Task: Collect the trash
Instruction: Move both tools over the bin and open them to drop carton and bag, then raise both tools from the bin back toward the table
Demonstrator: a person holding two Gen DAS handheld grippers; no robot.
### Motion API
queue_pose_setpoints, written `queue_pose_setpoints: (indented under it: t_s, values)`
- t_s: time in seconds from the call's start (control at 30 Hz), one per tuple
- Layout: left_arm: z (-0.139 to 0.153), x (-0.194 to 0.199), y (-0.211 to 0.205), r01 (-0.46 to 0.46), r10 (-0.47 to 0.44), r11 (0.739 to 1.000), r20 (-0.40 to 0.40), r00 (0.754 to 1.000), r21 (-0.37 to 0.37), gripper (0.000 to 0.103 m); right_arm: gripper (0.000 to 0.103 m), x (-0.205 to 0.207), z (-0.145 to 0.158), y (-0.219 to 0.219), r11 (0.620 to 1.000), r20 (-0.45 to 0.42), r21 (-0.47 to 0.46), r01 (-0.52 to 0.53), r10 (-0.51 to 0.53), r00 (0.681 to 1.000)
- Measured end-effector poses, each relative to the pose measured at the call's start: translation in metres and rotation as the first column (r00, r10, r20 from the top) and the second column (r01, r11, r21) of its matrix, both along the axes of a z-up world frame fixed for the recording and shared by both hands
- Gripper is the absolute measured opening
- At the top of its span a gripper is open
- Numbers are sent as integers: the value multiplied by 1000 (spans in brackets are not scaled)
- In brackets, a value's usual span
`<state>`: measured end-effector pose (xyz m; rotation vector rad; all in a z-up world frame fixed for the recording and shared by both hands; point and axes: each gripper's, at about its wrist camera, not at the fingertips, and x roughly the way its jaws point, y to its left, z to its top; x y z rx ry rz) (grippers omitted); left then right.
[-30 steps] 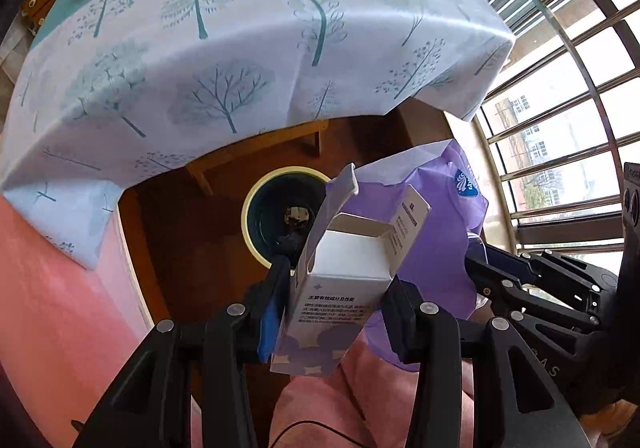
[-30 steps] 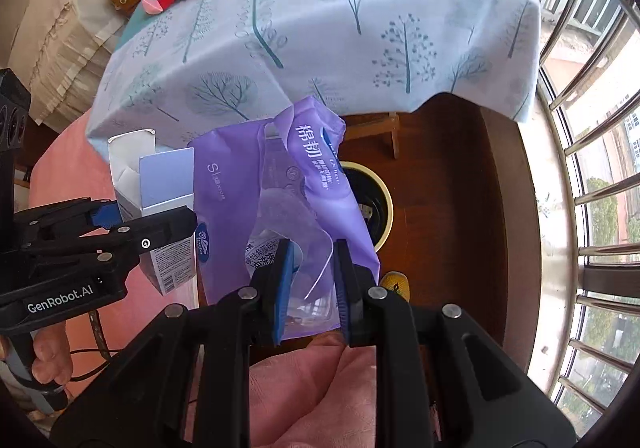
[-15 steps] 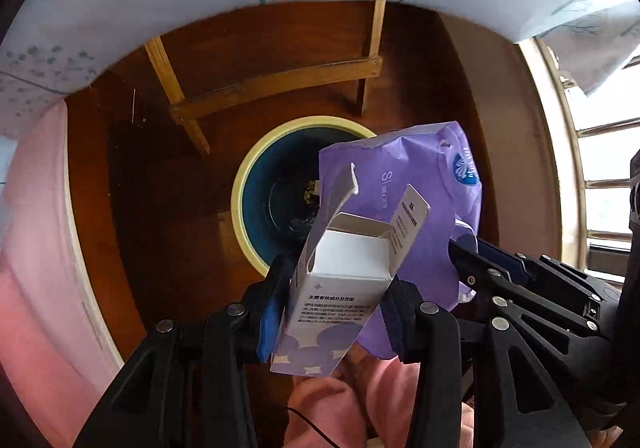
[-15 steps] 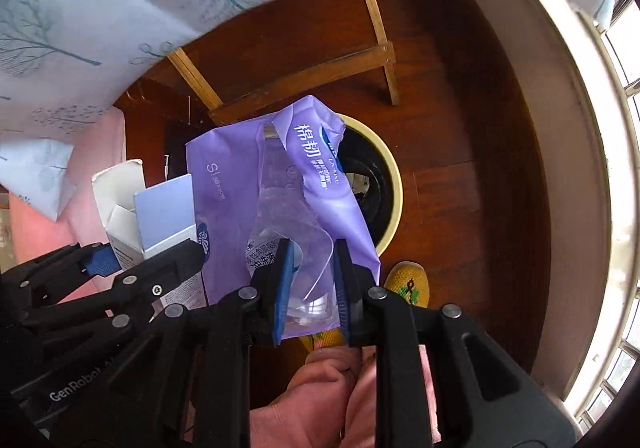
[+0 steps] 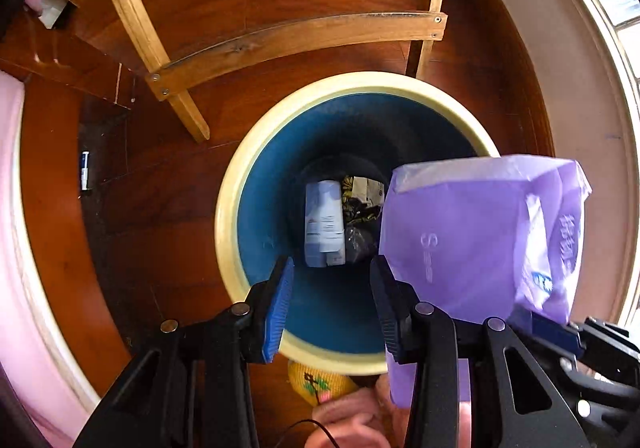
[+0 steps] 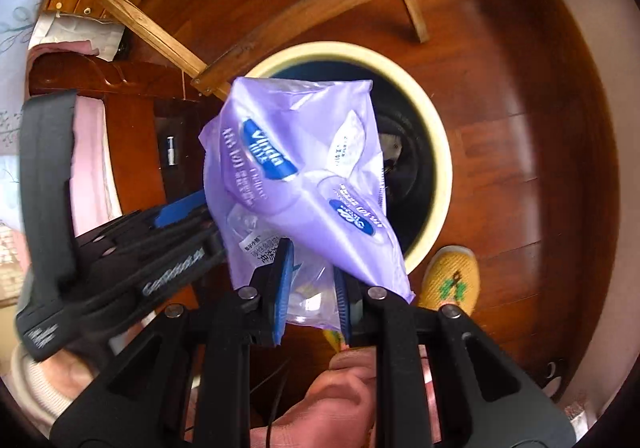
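Over the bin (image 5: pixel 240 184), your left gripper (image 5: pixel 330 302) hangs empty, jaws closing on nothing; your right gripper (image 6: pixel 310 282) stays clamped on the purple wrapper (image 6: pixel 296 168), poised to drop it.

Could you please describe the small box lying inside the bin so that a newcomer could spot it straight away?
Find the round bin with a cream rim and blue inside, on the dark wooden floor by the chair legs. At its bottom lies a pale white-and-blue carton with printed text. It is the only light, oblong thing there; the scraps beside it are dark and crumpled.
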<state>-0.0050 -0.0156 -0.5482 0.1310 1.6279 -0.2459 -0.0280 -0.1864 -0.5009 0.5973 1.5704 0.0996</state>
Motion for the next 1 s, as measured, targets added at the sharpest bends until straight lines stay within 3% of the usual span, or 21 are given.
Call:
queue_pose_setpoints:
  t_s: [0.33,0.47,0.53,0.77,1.0]
  values:
    - [-26,18,-4,33,-33,999,-19,999,-4,41,19,11,-23,1,1000,1,-6,-23,23,1000]
    - [-22,17,-4,46,-46,999,-16,999,8,46,31,19,-31,3,1000,-12,-27,-13,13,1000]
    - [-14,13,-1,47,-47,999,-5,999,11,51,39,20,-30,4,999,-5,-33,-6,6,1000]
    - [18,4,15,8,-8,1000,3,1000,22,55,39,14,-22,5,998,10,-43,-37,37,999]
    - [97,-12,35,-59,59,998,13,998,7,55,39,1,35,14,995,35,-66,-70,72,997]
